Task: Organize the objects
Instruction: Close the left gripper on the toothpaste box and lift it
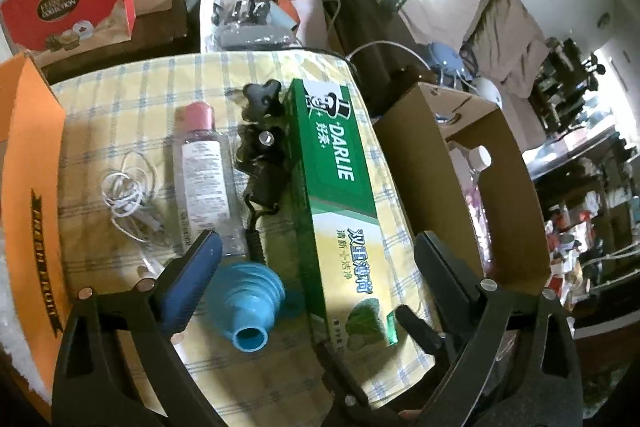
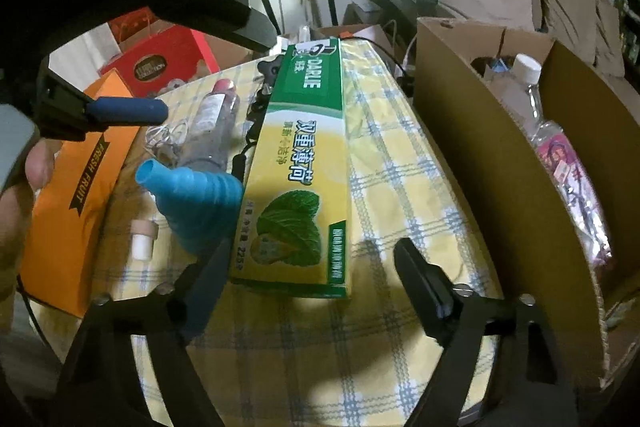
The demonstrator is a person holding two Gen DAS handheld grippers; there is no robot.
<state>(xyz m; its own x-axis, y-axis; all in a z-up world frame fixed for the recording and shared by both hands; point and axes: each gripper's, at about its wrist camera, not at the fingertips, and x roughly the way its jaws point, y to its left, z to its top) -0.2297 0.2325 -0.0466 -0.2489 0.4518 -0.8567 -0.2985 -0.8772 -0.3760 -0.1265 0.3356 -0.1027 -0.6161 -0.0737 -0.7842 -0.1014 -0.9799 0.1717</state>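
Observation:
A green and yellow Darlie toothpaste box (image 1: 340,203) lies lengthwise on the checked tablecloth (image 1: 120,95); it also shows in the right wrist view (image 2: 300,179). My left gripper (image 1: 316,259) is open, its fingers either side of the box's near end. A blue folding funnel (image 1: 248,303) lies by the left finger. My right gripper (image 2: 312,267) is open at the box's near end. A clear bottle with a pink cap (image 1: 204,171), a black clamp (image 1: 260,139) and a white cable (image 1: 128,195) lie left of the box.
An open cardboard box (image 2: 480,147) stands right of the table, holding a plastic bottle (image 2: 532,83) and a pink packet. An orange box (image 2: 80,179) stands at the left edge. A red chocolate box (image 1: 68,7) sits behind. A small cork-like stopper (image 2: 143,239) lies near the funnel.

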